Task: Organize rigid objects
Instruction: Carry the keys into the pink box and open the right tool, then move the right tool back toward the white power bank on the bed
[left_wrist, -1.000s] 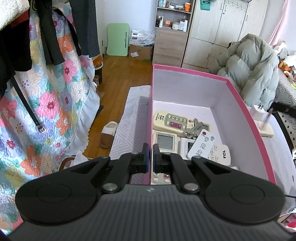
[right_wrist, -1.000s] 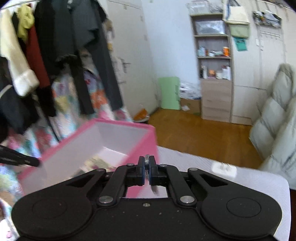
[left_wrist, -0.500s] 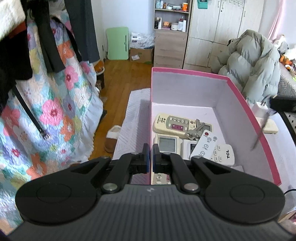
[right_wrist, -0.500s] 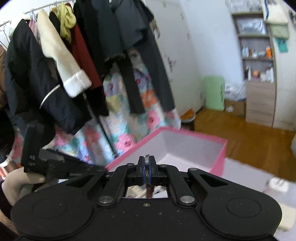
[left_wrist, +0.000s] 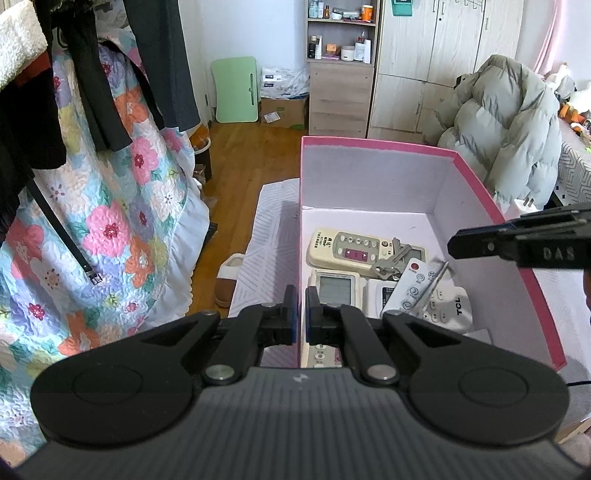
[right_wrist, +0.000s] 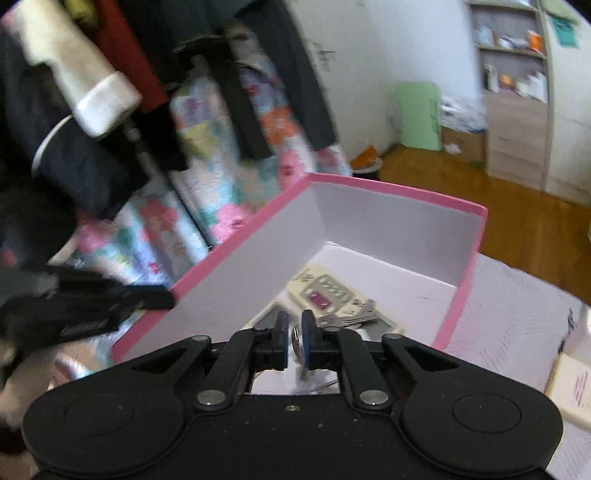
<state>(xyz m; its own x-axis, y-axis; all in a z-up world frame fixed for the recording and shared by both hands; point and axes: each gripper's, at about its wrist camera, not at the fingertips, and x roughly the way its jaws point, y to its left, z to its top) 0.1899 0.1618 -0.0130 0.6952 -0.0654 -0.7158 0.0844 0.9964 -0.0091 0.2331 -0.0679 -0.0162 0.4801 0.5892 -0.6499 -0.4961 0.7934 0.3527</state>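
Left wrist view: a floral quilt (left_wrist: 110, 221) hangs across the 9 o'clock side under dark clothes, and a pale padded coat (left_wrist: 509, 122) is heaped at 2 o'clock. At the centre a pink box (left_wrist: 373, 173) with white inner walls stands open on a white quilted surface (left_wrist: 266, 236).

The left claw (left_wrist: 300, 319), at 6 o'clock, is closed to a narrow slit on the near end of the box's left wall, pinching the pink edge between its blue pads. The right claw (left_wrist: 454, 245) reaches in from 3 o'clock, its tip over the right wall of the box.

On the box floor lie several remotes: a beige remote (left_wrist: 347, 251) at the far end, a grey-screened remote (left_wrist: 334, 288) nearer the left wall, and a white remote (left_wrist: 443, 299) slanted at the right. A bunch of keys (left_wrist: 391, 262) rests on the beige remote.

Below the right claw's tip a single key (left_wrist: 436, 277) shows as a blurred streak over the white remote.

Right wrist view: the right claw's jaws have just been opening and stand narrowly apart. A metal key ring (right_wrist: 296, 338) sits between them, close to the right pad, with the key hanging below, blurred.
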